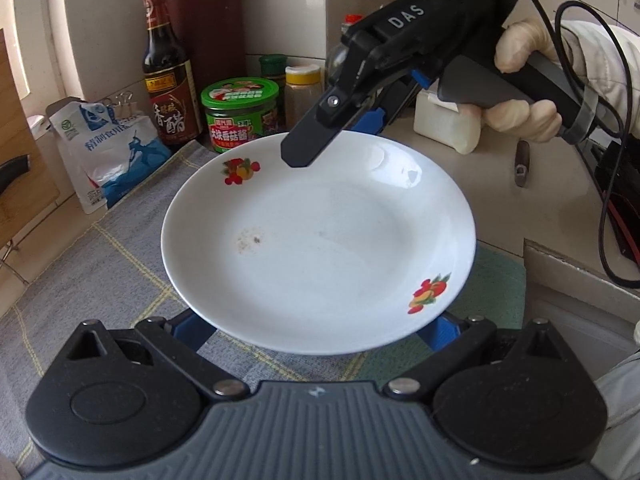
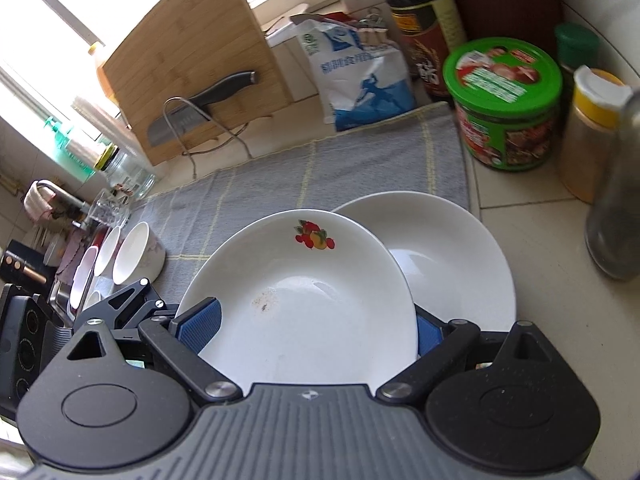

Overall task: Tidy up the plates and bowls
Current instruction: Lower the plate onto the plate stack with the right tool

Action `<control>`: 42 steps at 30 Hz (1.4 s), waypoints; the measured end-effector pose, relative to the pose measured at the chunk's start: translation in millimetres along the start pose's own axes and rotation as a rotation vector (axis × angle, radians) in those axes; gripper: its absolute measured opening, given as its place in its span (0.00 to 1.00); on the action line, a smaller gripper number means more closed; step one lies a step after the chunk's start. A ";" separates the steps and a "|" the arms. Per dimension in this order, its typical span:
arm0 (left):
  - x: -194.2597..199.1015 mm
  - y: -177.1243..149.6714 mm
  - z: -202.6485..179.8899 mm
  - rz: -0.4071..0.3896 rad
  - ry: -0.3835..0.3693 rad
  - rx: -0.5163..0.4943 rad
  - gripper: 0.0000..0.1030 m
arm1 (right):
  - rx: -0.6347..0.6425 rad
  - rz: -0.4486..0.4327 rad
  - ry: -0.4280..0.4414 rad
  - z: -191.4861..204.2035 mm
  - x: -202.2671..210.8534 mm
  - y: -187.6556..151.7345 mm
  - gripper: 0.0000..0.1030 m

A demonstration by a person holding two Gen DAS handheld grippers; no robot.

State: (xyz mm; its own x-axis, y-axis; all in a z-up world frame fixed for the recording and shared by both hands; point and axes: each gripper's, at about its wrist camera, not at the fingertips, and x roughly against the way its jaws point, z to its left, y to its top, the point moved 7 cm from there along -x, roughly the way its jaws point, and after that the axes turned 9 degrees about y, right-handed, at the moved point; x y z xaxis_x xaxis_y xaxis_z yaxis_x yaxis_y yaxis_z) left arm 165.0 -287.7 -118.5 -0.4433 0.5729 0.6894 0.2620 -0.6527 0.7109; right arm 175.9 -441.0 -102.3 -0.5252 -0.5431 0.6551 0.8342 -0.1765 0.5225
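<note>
Both claws point(image 1: 316, 330) point(image 2: 318, 330) gripping fruit-print plate point(image 1: 320, 240), green-lidded jar point(image 1: 240, 114) just beyond

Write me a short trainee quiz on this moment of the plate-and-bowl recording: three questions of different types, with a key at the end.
1. True or false: the plate between the fingers of the right gripper is plain, with no decoration.
2. In the right wrist view, what lies directly behind that plate, partly hidden by it? A) a plain white plate B) a frying pan C) a glass bowl
3. Short answer: what colour is the lid of the jar standing just past the corner of the grey cloth?

Key: 1 false, it carries fruit pictures on its rim; 2 A; 3 green.
</note>
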 end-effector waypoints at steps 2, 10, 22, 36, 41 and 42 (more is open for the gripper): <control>-2.2 0.0 -1.4 0.005 -0.006 -0.004 0.99 | -0.009 -0.002 0.000 -4.0 0.3 -1.2 0.95; -9.8 0.4 -5.2 0.017 -0.009 -0.025 0.99 | -0.038 -0.016 -0.005 -15.8 -0.8 -5.3 0.95; -19.0 9.3 -5.0 0.029 -0.025 -0.036 0.99 | -0.070 -0.031 -0.031 -28.1 2.7 -8.7 0.95; -34.8 12.1 1.9 0.033 -0.023 -0.055 0.99 | -0.100 -0.059 -0.033 -30.8 14.1 -15.6 0.95; -36.5 14.8 7.9 0.028 -0.010 -0.048 0.99 | -0.118 -0.070 -0.060 -36.4 19.9 -19.1 0.95; -36.9 14.9 7.2 0.027 -0.008 -0.055 0.99 | -0.122 -0.074 -0.062 -37.6 21.4 -19.9 0.95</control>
State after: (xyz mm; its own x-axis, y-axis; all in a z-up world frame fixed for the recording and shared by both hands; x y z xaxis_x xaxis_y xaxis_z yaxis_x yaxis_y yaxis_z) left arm 191.4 -315.1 -132.3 -0.4300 0.5584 0.7094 0.2258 -0.6943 0.6834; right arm 154.4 -479.9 -119.2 -0.5926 -0.4740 0.6513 0.8049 -0.3153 0.5028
